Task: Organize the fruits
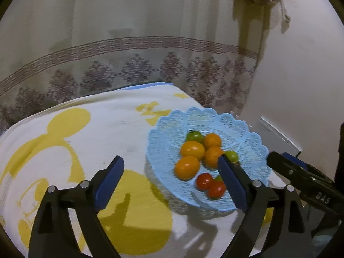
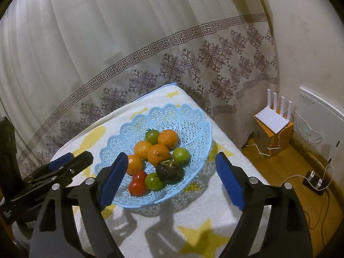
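A light blue lattice basket (image 1: 247, 129) (image 2: 193, 118) stands on the towel-covered table. It holds several oranges (image 1: 211, 140) (image 2: 158, 153), green tomatoes (image 1: 193, 136) (image 2: 181, 154), two red tomatoes (image 1: 204, 180) (image 2: 137, 186) and a dark wrinkled fruit (image 2: 169, 169). My left gripper (image 1: 172, 182) is open and empty, just left of and above the basket's near rim. My right gripper (image 2: 172, 182) is open and empty, above the basket's near side. Each gripper shows in the other's view: the right one (image 1: 301, 172), the left one (image 2: 60, 165).
A white towel with yellow shapes (image 1: 75, 139) (image 2: 204, 225) covers the table. A patterned curtain (image 2: 129, 53) hangs behind. To the right, on the wooden floor, are a white router on a box (image 2: 273, 120) and a power strip with cables (image 2: 314, 178).
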The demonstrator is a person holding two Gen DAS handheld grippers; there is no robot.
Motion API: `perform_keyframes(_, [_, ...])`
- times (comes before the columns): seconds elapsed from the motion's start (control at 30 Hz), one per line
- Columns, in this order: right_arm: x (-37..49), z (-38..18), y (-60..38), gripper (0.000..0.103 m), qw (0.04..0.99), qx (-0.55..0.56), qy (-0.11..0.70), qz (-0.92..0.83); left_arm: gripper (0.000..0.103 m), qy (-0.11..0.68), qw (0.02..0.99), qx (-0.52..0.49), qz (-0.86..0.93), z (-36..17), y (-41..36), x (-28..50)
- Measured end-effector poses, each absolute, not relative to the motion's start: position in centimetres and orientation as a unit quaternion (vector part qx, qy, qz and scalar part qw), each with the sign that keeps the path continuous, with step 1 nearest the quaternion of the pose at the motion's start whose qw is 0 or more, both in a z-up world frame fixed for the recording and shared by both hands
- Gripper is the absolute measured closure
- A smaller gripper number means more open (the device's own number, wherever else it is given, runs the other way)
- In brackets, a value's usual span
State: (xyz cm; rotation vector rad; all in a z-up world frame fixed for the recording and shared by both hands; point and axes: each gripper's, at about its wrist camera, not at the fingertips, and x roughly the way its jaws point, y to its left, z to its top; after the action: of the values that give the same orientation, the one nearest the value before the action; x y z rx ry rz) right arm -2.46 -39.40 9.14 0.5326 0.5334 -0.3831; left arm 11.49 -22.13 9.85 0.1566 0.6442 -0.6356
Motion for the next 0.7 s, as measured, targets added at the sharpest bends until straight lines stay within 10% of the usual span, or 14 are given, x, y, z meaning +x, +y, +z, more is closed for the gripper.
perform_keyframes(0.7, [-4.5,9.7,-37.3,0.005,0.912,0.245,0.264,-0.196,0.008,0.276,0.926,0.099,-0.239,10.1,-18.2,9.1])
